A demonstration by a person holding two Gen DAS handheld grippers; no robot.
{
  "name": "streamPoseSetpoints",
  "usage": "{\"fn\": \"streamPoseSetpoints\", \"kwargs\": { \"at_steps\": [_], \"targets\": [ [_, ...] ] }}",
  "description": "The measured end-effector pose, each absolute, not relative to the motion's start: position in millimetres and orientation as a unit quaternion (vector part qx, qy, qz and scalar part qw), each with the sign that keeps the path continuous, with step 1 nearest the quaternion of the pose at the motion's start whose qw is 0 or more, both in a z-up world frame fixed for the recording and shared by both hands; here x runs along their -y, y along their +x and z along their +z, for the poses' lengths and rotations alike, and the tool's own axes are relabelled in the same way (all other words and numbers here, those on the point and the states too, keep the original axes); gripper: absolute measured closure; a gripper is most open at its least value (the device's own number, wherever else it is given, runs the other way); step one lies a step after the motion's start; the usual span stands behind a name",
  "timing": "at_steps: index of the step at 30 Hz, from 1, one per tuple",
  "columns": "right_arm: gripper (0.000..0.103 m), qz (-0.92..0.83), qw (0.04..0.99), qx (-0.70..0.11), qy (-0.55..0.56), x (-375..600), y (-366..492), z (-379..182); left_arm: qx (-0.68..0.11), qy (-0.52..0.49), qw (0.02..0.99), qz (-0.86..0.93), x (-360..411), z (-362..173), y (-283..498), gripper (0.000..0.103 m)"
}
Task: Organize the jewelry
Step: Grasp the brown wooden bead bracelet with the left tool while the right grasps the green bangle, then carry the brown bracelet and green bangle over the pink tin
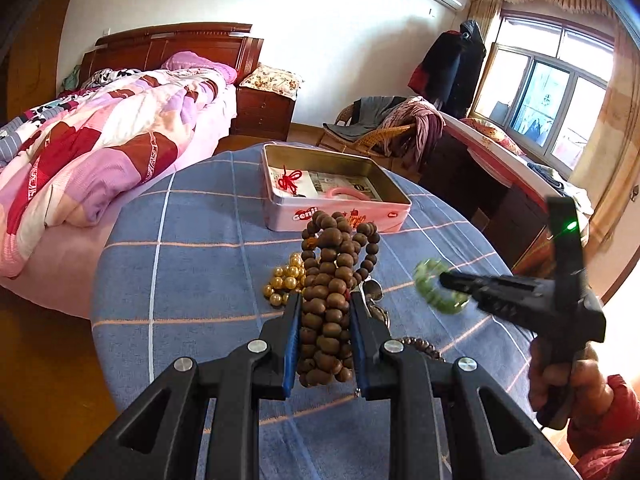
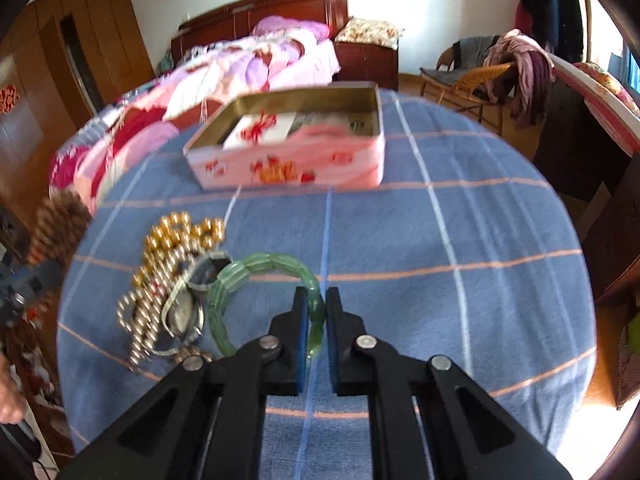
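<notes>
Left wrist: left gripper (image 1: 326, 300) pinches wooden beads (image 1: 332, 280); right gripper (image 2: 316, 300) seemingly clamps green bracelet (image 2: 256, 268).

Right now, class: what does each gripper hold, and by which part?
The left gripper clamps the bundled brown wooden beads around their middle; the right gripper pinches the green bangle by its rim.

Bed (image 1: 100, 136), wicker chair (image 2: 472, 80), window (image 1: 548, 96)

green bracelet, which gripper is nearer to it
Right. The right gripper is shut on the green bracelet; the left gripper, off to its side, grips the brown beads.
</notes>
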State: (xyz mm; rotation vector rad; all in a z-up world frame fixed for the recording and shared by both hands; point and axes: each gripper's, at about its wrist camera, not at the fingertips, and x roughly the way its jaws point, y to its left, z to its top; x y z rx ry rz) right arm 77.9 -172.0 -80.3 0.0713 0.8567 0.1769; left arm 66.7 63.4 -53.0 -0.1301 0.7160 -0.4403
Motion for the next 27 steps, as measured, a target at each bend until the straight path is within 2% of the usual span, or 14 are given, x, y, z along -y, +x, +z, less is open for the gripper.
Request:
{"fn": "streamPoseSetpoints", "kwargs": {
  "at_steps": [12,27],
  "targets": [
    [0.091,0.069,0.932,-0.349,0.074,184,85,-35,-0.332,-0.059,0.919,-0.203,-52,-42,84,0.081],
    [0.091,0.060,0.944,-0.309,0.100,191,128,-14,-0.298,-0.037,0.931,-0.209,-24,-22,136,0.081]
  ]
}}
